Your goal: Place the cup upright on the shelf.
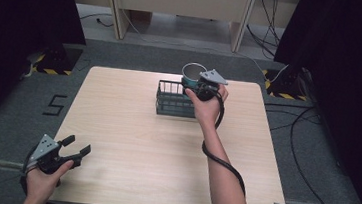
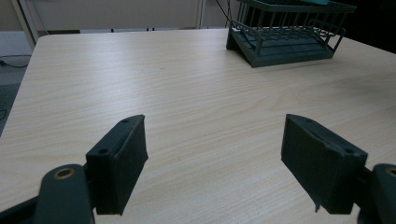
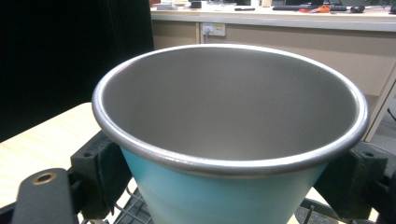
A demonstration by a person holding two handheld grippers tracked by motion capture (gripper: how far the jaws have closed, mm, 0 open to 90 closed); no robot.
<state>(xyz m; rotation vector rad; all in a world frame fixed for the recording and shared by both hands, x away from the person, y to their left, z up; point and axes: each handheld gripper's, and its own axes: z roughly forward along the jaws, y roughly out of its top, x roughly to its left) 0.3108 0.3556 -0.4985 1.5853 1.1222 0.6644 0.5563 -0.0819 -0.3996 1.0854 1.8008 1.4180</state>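
The cup was teal outside and steel inside, empty and upright. It was gripped by the right tool above the dark wire rack, which stood at the bench's far side.

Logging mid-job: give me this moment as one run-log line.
right tongs: shut on teal metal cup with steel rim, above dark wire rack | left tongs: open, empty, near table edge

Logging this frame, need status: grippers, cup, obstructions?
Right gripper shut on teal steel-lined cup, over dark wire rack. Left gripper open, empty, near table edge. Nothing in the way.
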